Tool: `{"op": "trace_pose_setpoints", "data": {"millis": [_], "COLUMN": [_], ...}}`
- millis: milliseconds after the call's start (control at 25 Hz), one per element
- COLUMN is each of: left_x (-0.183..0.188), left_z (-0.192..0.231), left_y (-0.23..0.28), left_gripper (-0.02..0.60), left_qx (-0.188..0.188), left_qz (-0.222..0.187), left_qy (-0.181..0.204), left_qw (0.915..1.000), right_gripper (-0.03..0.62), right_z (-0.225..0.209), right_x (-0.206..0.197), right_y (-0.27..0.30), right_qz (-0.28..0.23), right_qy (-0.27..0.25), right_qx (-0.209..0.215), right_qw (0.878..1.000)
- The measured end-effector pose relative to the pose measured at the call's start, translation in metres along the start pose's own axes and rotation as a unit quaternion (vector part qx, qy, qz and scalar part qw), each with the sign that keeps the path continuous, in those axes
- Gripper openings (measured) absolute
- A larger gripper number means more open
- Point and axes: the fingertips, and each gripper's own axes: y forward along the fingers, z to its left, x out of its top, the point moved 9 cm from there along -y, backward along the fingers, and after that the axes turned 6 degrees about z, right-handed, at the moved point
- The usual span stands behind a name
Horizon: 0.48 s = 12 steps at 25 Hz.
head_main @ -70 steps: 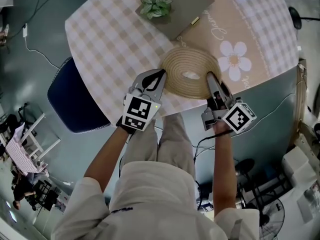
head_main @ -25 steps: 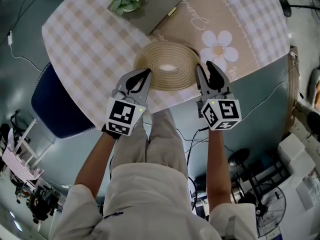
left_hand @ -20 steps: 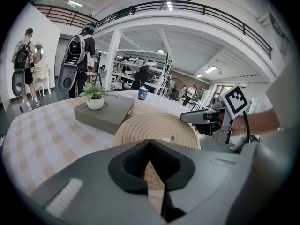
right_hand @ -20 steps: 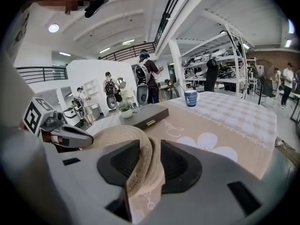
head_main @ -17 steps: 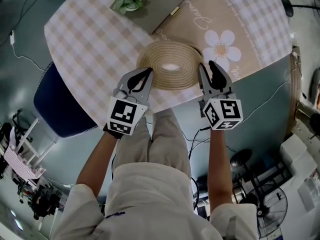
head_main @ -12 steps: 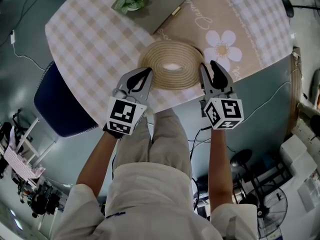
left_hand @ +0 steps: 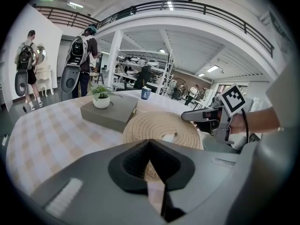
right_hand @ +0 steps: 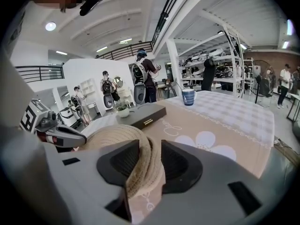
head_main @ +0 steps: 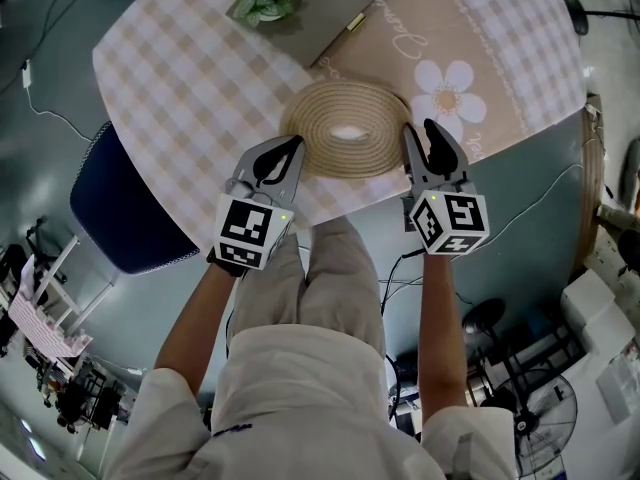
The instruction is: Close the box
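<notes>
Unchanged: my right tongs [head_main: 420, 130] pinch the woven box [head_main: 345, 108] rim at 3 o'clock; left tongs [head_main: 297, 143], pressed together, sit at 9; closing seems done.

— Wearing what?
— Wearing a white short-sleeved shirt [head_main: 300, 408], pairing it with pale beige trousers [head_main: 330, 268].
— And carrying?
— Carrying a grey left tool [head_main: 295, 145] and a grey right tool [head_main: 420, 128], each bearing a black-and-white marker cube [head_main: 253, 230], showing black padding inside the jaws, trailing a black cable [left_hand: 246, 125] off the right.
</notes>
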Motion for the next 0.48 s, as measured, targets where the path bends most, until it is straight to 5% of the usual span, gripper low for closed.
{"op": "trace_pose_setpoints", "data": {"millis": [480], "left_x": [0.036], "left_z": [-0.016], "left_y": [-0.051], "left_gripper": [0.002], "left_qx": [0.002], "left_qz": [-0.022], "left_qy": [0.03], "left_qw": [0.9993], "right_gripper": [0.129], "right_z": [0.043], "right_x": [0.05], "right_y": [-0.045], "right_qz": [-0.051], "right_qy": [-0.022], "right_qx": [0.009], "right_qw": [0.998]}}
